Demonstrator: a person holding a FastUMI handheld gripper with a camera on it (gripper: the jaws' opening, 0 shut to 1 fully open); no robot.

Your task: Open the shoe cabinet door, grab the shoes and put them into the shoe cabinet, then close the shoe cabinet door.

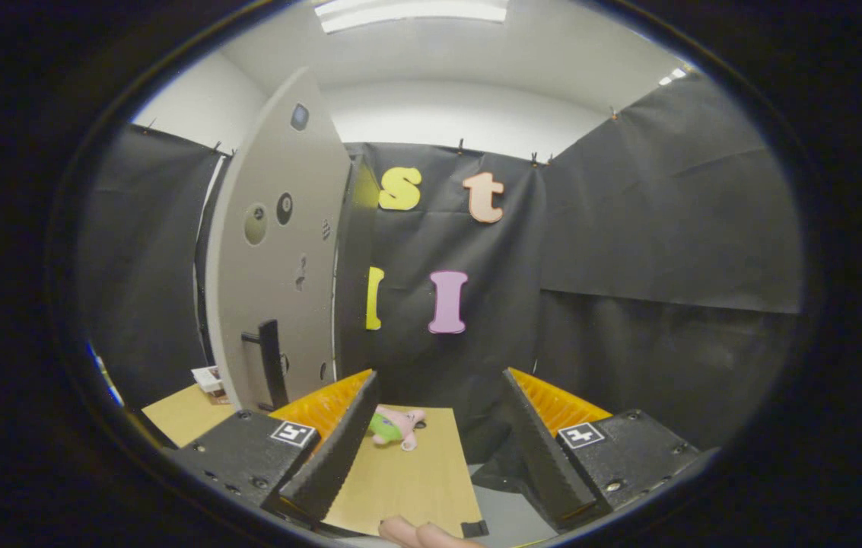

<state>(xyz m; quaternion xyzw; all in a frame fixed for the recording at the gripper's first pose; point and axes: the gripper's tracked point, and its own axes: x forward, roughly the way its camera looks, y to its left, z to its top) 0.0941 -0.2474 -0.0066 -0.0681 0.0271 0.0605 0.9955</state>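
Cabinet door point(278, 259) beyond parted, empty jaws, leftward.

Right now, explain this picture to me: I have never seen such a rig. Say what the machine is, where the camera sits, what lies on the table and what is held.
A person carries hand-held tongs; there is no robot arm. The camera rides on the tongs and looks forward along their two fingers, which stand apart and hold nothing. Beyond the fingers lies a wooden table with a small pink and green plush toy on it. To the left stands a grey cabinet door with a dark handle. A fingertip shows at the table's near edge.
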